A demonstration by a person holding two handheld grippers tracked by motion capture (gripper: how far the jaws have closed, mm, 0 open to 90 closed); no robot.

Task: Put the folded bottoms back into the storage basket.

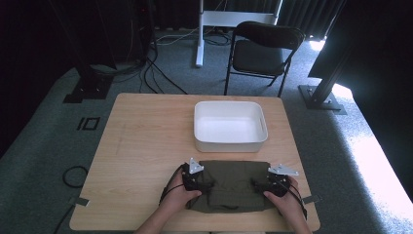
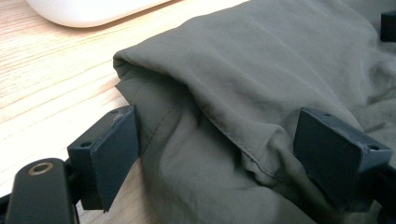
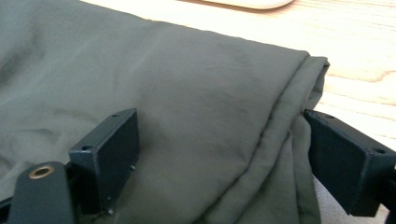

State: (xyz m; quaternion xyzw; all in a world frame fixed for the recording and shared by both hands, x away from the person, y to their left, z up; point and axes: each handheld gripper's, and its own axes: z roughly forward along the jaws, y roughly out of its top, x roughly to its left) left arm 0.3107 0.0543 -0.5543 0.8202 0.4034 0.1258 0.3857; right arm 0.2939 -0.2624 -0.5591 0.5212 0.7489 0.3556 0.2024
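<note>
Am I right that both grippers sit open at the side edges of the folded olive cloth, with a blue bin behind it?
Not quite: the bin is white, as the high view shows. Both the left gripper and right gripper do sit open at the olive cloth's side edges.

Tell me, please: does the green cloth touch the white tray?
Apart. In the high view a strip of bare table separates the far edge of the green cloth from the near wall of the white tray.

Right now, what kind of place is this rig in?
Probably a lab or recording studio, not a home: black curtains around the space, cables trailing over grey carpet, and metal stand bases flanking a lone wooden table with a folding chair behind it.
</note>
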